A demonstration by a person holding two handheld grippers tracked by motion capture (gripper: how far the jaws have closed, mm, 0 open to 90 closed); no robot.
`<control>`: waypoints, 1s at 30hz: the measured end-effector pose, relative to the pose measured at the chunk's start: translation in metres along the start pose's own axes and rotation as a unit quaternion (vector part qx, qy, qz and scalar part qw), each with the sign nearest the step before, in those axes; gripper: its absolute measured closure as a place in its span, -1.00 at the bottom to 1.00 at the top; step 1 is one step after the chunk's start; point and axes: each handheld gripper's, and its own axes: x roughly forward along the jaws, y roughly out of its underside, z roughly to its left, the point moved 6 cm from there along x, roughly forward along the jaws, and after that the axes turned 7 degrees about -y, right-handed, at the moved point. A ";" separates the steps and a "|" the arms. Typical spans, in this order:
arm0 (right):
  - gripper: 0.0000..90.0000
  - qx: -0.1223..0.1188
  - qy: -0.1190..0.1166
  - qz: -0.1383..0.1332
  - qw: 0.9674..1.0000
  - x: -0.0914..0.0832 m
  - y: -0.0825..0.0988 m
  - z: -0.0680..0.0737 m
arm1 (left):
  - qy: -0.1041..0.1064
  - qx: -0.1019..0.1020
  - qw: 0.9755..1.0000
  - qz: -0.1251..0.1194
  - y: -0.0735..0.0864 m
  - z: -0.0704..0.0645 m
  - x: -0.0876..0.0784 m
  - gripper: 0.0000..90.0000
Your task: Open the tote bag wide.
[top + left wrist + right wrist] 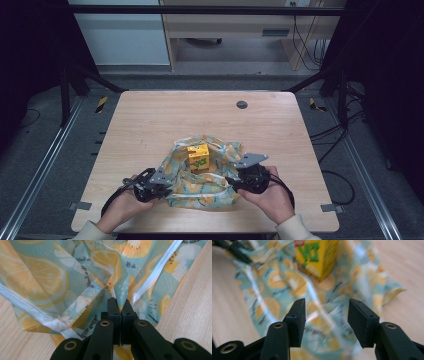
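The left gripper point(119, 305) pinched the fruit-print cloth point(200, 182) tight — the right gripper point(326, 315) gaped wide over it, near the yellow box point(198, 157).

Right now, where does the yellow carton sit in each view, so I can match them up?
High view: the yellow carton stands at centre, on the fruit-print cloth.
Left gripper view: no carton here, just cloth pinched in the jaws.
Right gripper view: carton at top centre, beyond the open jaws.
Shared landmark: the cloth's orange-slice print.

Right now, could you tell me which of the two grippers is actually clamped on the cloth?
The left gripper: its jaws are shut on a fold of the cloth. The right gripper is open over the cloth, pinching nothing.
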 end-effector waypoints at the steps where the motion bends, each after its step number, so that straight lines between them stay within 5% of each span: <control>1: 0.01 -0.001 0.005 0.001 1.000 0.000 -0.005 -0.004 | 0.000 0.001 1.000 0.000 0.000 0.000 0.000 0.98; 5: -0.07 -0.003 0.014 0.002 1.000 0.014 -0.026 -0.022 | -0.001 0.000 1.000 0.000 0.001 -0.001 -0.001 0.98; 14: -0.27 -0.004 0.026 0.032 0.999 0.054 -0.032 -0.036 | -0.003 -0.001 1.000 -0.001 0.003 0.001 -0.002 0.98; 25: -0.59 0.010 0.018 0.040 0.999 0.057 -0.033 -0.039 | -0.003 0.000 1.000 -0.001 0.003 0.000 -0.002 0.98; 28: -0.43 0.010 0.016 0.041 0.999 0.057 -0.031 -0.040 | -0.003 0.000 1.000 -0.001 0.003 0.000 -0.002 0.98; 30: 0.00 0.002 0.015 0.040 0.999 0.057 -0.031 -0.040 | -0.003 0.000 1.000 -0.001 0.003 0.001 -0.002 0.98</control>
